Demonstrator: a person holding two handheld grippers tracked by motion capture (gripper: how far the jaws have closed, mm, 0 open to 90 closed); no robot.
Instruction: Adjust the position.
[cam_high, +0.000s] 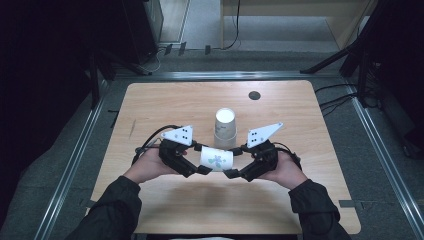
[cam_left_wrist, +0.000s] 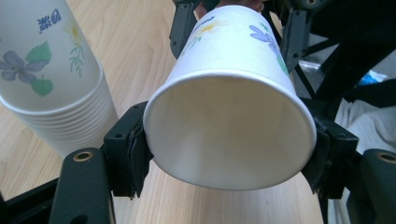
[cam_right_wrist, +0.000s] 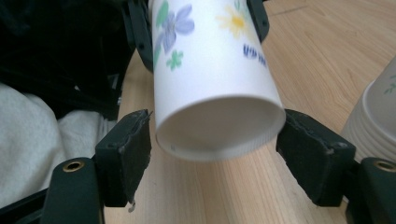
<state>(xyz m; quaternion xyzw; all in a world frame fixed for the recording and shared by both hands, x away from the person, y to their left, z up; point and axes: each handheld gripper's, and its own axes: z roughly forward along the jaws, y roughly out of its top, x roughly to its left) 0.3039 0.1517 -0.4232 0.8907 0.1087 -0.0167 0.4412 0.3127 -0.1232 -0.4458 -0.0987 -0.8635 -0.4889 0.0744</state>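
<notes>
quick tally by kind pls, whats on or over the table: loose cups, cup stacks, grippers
loose paper cup, on its side between the grippers: 1
stack of upside-down paper cups: 1 (how many cups it holds cannot be told)
grippers: 2, the left gripper clamped on the cup's open rim, the right gripper at its base with a small gap
total: 4

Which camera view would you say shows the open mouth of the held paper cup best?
The left gripper view: the paper cup faces it mouth-first, rim and inside plain. The right gripper view shows its closed base; the high view shows its flowered side.
</notes>
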